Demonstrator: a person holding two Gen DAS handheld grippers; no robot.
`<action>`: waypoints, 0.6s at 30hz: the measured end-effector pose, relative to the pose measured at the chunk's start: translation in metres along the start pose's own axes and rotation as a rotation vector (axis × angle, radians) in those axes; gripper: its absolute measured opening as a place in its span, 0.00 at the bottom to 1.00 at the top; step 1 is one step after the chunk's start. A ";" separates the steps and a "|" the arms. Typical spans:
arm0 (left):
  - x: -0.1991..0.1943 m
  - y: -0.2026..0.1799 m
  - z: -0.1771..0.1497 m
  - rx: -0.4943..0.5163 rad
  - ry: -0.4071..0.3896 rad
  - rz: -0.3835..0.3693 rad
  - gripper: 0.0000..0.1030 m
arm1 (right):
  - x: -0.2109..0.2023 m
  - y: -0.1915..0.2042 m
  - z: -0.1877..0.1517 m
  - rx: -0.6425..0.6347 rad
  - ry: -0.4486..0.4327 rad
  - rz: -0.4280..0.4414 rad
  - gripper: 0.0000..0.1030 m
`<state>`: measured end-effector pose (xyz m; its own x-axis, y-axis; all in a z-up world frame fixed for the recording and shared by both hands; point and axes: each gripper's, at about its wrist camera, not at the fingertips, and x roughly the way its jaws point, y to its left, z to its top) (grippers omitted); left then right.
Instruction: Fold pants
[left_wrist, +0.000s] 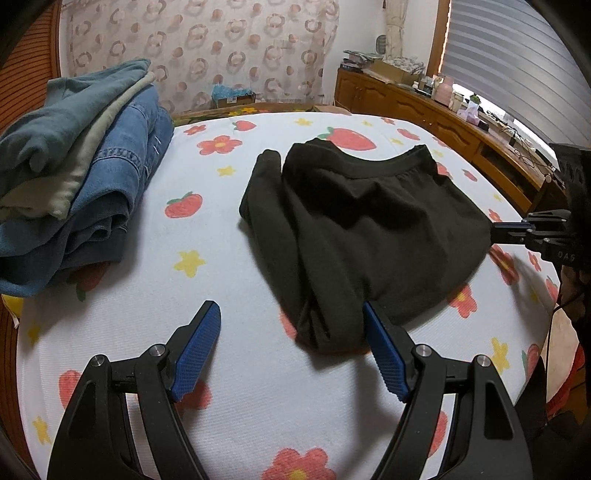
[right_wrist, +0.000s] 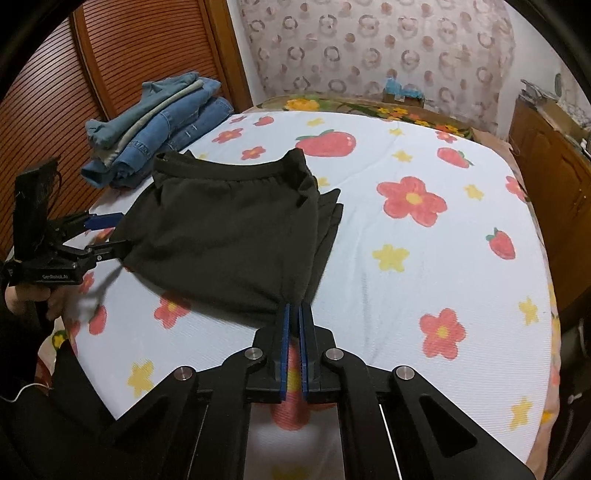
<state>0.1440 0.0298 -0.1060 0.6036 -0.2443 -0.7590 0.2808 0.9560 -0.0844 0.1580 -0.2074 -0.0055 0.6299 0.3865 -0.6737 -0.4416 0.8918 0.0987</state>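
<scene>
The bed (right_wrist: 424, 258), covered in a white sheet printed with strawberries and flowers, fills most of the room, with bare sheet open on its right half and a wooden sideboard (left_wrist: 436, 110) along that side. A stack of folded denim and teal clothes (left_wrist: 74, 166) sits at the far left edge by the slatted door. The black pants (left_wrist: 369, 221) lie folded in the middle, waistband toward the far wall. The right gripper (right_wrist: 293, 314) reaches in low from the near edge, its fingers pressed together on the pants' near corner. The left gripper (left_wrist: 291, 332) hovers at the pants' opposite corner, fingers spread wide, one beside the cloth.
</scene>
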 end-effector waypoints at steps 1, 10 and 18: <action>0.000 0.000 0.000 0.000 0.000 0.001 0.77 | 0.000 -0.001 0.001 0.002 0.000 -0.006 0.03; 0.001 0.000 -0.001 -0.002 -0.003 0.006 0.78 | -0.012 -0.003 0.010 0.032 -0.022 -0.051 0.27; 0.001 0.000 -0.001 -0.003 -0.003 0.005 0.78 | 0.012 0.007 0.038 0.026 -0.020 -0.046 0.41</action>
<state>0.1439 0.0299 -0.1069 0.6071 -0.2399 -0.7576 0.2754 0.9578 -0.0826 0.1867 -0.1875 0.0144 0.6621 0.3494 -0.6630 -0.3950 0.9145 0.0874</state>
